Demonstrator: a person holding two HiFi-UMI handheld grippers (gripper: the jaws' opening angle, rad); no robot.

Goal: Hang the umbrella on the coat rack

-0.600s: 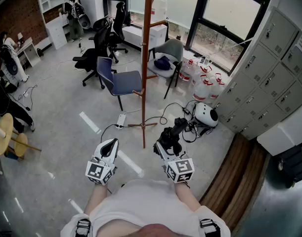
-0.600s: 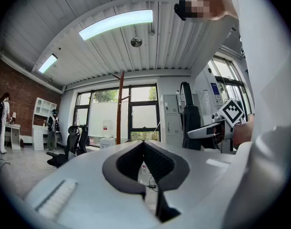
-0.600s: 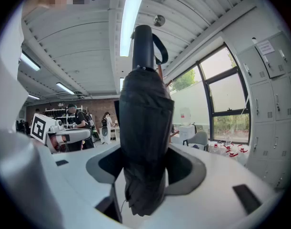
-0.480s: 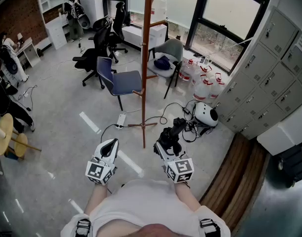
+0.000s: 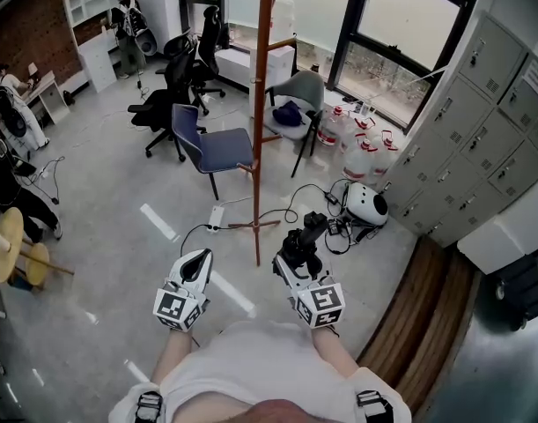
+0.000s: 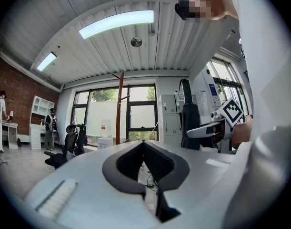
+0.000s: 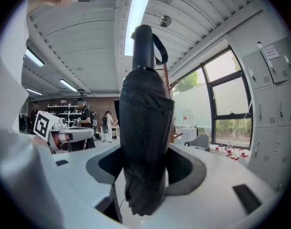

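A black folded umbrella (image 7: 145,128) stands upright between the jaws of my right gripper (image 7: 145,168), which is shut on its canopy. Its handle and wrist strap (image 7: 159,44) point up. In the head view the umbrella (image 5: 304,234) sticks out forward from the right gripper (image 5: 291,261). The brown wooden coat rack (image 5: 261,122) stands on the floor just ahead, between the two grippers. My left gripper (image 5: 195,261) is held level with the right one, left of the pole. Its jaws (image 6: 144,144) meet at the tips with nothing between them. The coat rack (image 6: 119,109) shows ahead of it.
A blue chair (image 5: 211,144) and a grey chair (image 5: 297,100) stand behind the rack, with black office chairs (image 5: 176,73) farther back. Water jugs (image 5: 361,148), a white helmet (image 5: 367,204) and cables lie to the right by grey lockers (image 5: 480,122). People stand at far left.
My right gripper has tilted very slightly with the umbrella still in its grip. The left gripper has stayed put.
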